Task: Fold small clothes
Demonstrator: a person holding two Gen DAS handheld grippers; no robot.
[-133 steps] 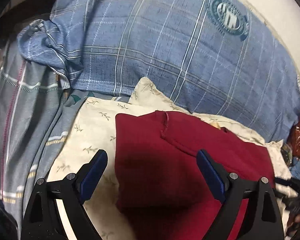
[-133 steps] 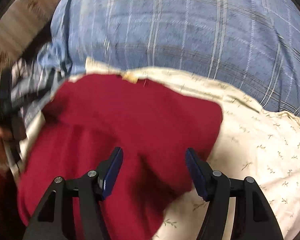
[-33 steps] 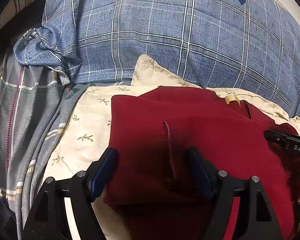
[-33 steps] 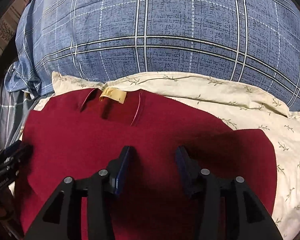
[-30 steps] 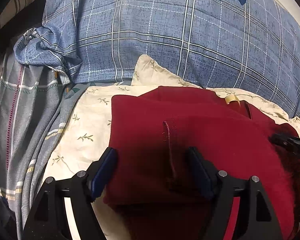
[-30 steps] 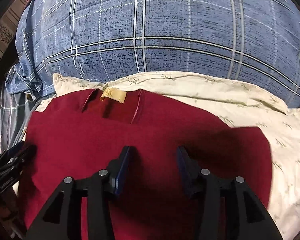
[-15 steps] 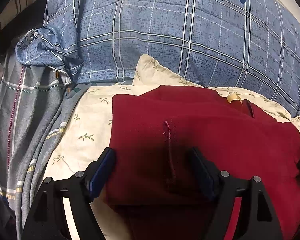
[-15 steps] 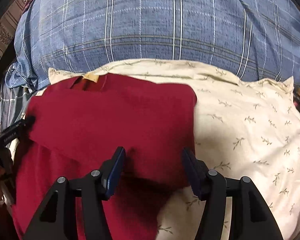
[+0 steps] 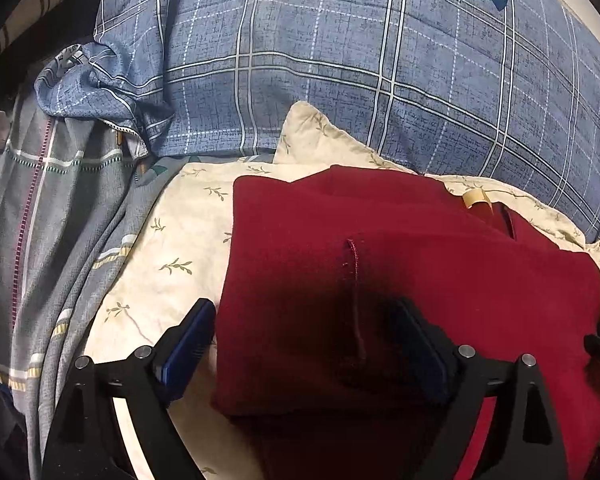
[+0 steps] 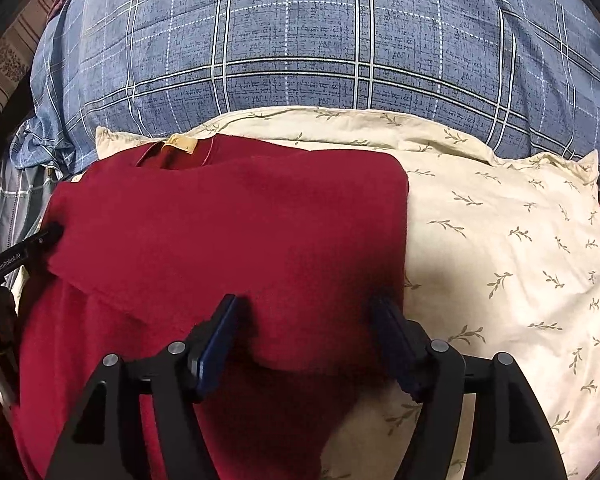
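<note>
Slippage was the main risk: the dark red knit garment point(image 10: 228, 248), part-folded on the cream leaf-print pillow point(image 10: 508, 248), could spring open. Both the left gripper point(image 9: 304, 344) and the right gripper point(image 10: 308, 336) had just been opening and stood wide, their fingers point(image 10: 216, 340) clamping nothing. With nothing pinning the soft layers, a brushing finger would likely drag the fold askew.

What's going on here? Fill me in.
A person is folding a dark red garment on a cream leaf-print pillow, a two-finger tool in each hand. Both sides already lie folded in over the middle. The left tool and right tool have just been opening and now stand over the cloth without pinching it. A blue plaid pillow sits behind.
</note>
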